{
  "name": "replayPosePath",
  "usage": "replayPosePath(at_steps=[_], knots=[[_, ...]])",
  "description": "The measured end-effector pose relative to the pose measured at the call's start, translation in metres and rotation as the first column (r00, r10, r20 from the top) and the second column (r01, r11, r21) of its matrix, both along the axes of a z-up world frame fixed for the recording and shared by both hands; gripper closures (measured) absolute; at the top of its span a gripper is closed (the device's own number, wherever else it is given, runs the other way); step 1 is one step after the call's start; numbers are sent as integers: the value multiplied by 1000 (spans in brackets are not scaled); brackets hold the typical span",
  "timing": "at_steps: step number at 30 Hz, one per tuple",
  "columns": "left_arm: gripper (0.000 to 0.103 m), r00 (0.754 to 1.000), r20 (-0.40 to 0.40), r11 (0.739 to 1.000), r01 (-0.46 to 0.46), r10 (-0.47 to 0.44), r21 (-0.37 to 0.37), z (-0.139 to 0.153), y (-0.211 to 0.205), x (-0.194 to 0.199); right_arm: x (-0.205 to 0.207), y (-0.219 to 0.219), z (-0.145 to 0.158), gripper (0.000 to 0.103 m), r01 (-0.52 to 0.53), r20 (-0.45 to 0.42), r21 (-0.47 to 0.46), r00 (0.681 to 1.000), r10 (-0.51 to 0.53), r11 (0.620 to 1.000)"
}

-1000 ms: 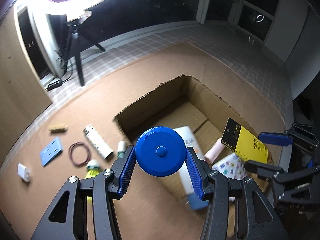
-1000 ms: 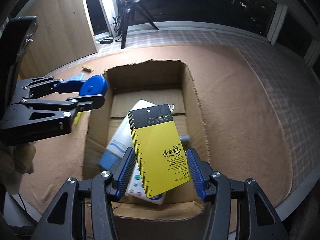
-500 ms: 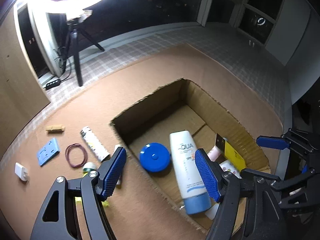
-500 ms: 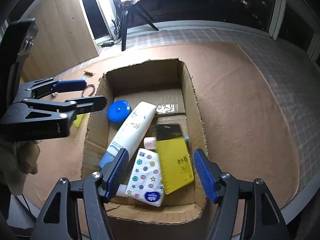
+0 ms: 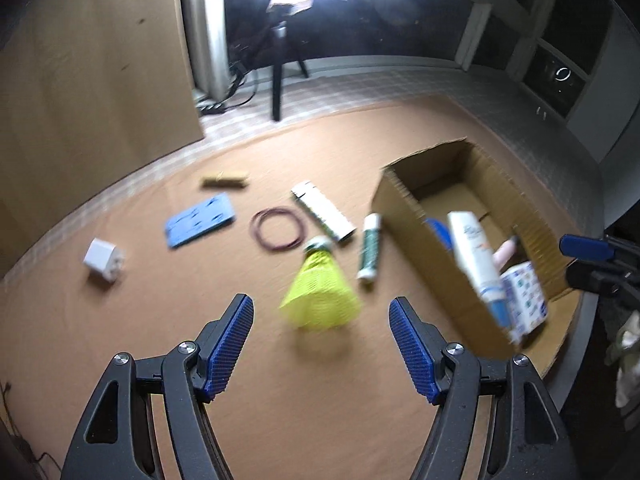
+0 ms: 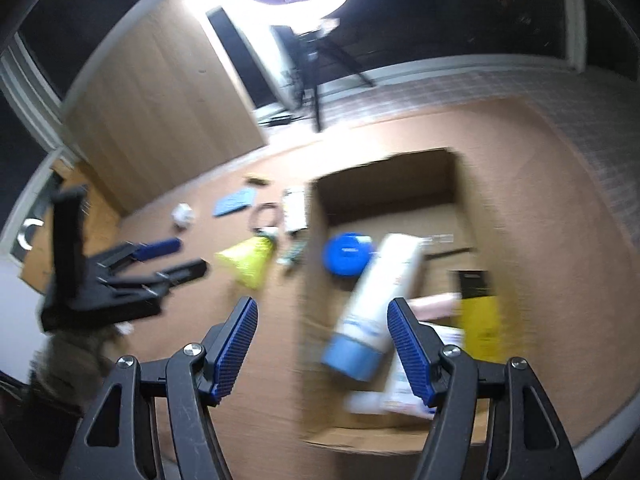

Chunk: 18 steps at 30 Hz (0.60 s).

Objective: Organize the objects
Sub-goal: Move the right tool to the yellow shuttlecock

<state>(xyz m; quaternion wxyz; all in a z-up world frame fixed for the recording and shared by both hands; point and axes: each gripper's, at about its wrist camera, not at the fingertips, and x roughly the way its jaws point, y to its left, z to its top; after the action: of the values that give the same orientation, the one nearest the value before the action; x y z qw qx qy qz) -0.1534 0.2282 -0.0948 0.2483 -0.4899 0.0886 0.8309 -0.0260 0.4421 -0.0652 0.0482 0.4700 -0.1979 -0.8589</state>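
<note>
A cardboard box [image 6: 460, 184] stands open on the brown mat and holds a blue round case [image 6: 347, 255], a white tube [image 6: 382, 292] and a yellow card [image 6: 478, 328]. The box also shows in the left wrist view [image 5: 404, 196]. My left gripper [image 5: 321, 320] is open and empty, just short of a yellow shuttlecock [image 5: 320, 288] lying on the mat. My right gripper [image 6: 322, 322] is open and empty over the box's left wall. The left gripper also shows in the right wrist view [image 6: 176, 256].
Loose on the mat left of the box lie a green-white tube [image 5: 370, 246], a white lighter [image 5: 322, 210], a rubber band ring [image 5: 278, 230], a blue card [image 5: 200, 220], a white plug [image 5: 102, 260] and a small wooden piece [image 5: 224, 181]. A ring light on a tripod [image 5: 280, 60] stands behind.
Both grippers opened and dropped the blue case and the yellow card into the box. Both then swung left, the left one now facing the loose items on the mat.
</note>
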Motion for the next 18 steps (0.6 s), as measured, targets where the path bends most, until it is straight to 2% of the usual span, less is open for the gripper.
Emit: replayPosePath(at_steps=[3, 10, 18], knots=[[33, 1000, 11, 1000, -2, 2, -8, -9, -18, 1, -21, -24, -1, 39, -33, 1, -11, 999, 33, 999], [49, 998, 56, 1000, -16, 17, -6, -26, -30, -7, -70, -54, -18, 40, -41, 53, -22, 998, 42, 999], [61, 995, 94, 999, 10, -13, 32, -37, -22, -22, -110, -76, -41, 55, -32, 126, -9, 991, 33, 999]])
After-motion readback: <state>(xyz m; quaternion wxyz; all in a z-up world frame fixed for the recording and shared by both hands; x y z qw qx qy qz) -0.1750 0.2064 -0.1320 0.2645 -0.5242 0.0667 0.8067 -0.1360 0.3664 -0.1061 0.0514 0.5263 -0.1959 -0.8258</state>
